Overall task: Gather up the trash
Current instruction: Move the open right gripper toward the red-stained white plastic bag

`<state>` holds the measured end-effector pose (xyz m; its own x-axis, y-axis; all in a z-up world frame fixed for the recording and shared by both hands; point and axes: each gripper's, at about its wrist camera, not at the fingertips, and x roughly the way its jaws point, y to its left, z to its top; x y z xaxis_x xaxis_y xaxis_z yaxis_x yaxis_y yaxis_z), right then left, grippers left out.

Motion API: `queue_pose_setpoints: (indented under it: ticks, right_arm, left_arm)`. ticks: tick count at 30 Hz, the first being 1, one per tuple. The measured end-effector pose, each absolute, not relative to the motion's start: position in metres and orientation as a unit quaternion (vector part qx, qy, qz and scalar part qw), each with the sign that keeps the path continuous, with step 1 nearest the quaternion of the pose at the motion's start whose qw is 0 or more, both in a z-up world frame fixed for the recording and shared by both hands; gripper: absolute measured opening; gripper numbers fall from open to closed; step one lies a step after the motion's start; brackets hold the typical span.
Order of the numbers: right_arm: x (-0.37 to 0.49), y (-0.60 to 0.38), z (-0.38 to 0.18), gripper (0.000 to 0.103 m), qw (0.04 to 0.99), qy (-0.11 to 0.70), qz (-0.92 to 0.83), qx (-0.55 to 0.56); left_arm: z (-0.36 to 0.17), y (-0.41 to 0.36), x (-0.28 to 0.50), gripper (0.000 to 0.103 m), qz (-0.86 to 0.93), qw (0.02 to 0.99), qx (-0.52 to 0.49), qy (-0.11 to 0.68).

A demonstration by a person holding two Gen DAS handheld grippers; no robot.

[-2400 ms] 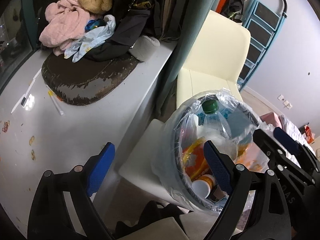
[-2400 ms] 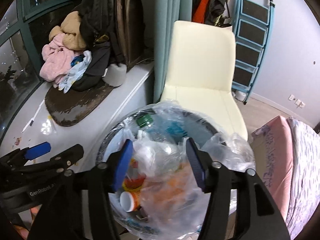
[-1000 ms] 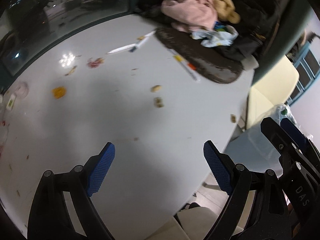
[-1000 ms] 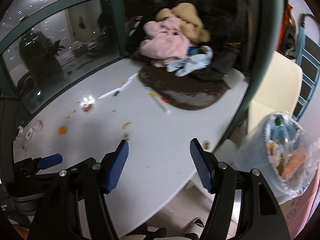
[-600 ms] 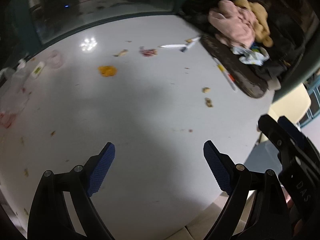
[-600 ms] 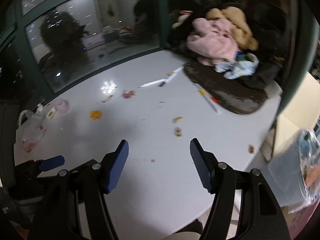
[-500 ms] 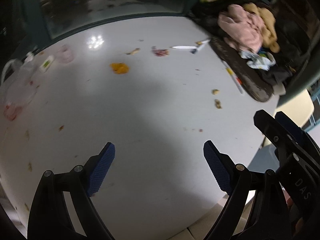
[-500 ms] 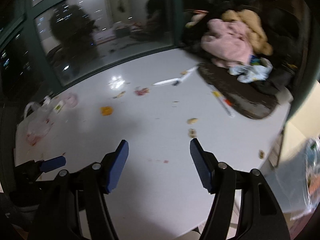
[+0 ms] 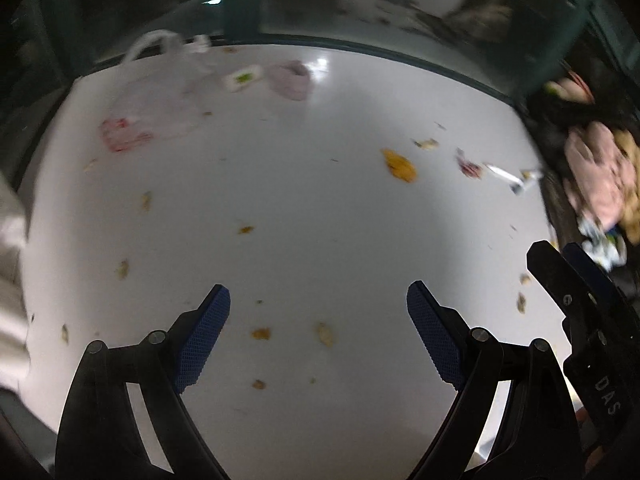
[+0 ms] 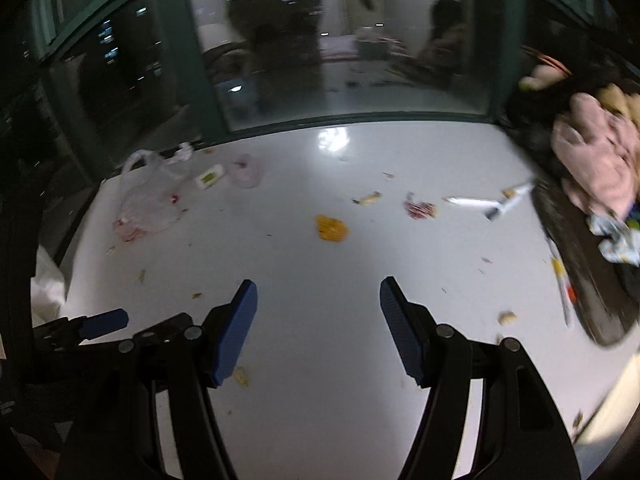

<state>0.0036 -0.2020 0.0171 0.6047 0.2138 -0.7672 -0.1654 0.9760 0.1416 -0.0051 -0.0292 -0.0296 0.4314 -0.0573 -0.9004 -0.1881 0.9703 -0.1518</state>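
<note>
L gripper (image 9: 318, 300) agape over littered table (image 9: 320, 208)

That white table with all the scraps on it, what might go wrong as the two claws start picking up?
The crumbs under the open left claw look flat and tiny, so its wide pads might slide over them. The thin plastic bag could spill its reddish bits if lifted by one corner. The pen by the pink clothes might be taken for trash.

Both wrist cameras look down and forward over the glossy white tabletop (image 9: 320, 208) toward the dark window. The left view sits lower and closer to it; the right view hangs higher and farther back. Both share the flat orange scrap (image 9: 399, 165) (image 10: 331, 228) and the crumpled clear plastic bag (image 10: 144, 200).
</note>
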Motion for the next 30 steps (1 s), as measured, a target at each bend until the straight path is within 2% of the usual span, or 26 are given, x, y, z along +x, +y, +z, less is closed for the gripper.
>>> queue_pose_setpoints:
  ticks: [13, 22, 30]
  right_arm:
    - [0.034, -0.155, 0.004, 0.061, 0.863, 0.447, 0.235, 0.003]
    - [0.054, -0.105, 0.009, 0.061, 0.868, 0.441, 0.228, 0.014]
    - [0.079, -0.035, -0.005, 0.061, 0.86, 0.462, 0.217, 0.024]
  left_arm:
    - [-0.032, 0.028, -0.02, 0.087, 0.169, 0.814, -0.195, 0.521]
    - [-0.025, 0.085, 0.007, 0.087, 0.167, 0.826, -0.183, 0.507]
    - [-0.039, 0.174, 0.047, 0.087, 0.149, 0.823, -0.176, 0.519]
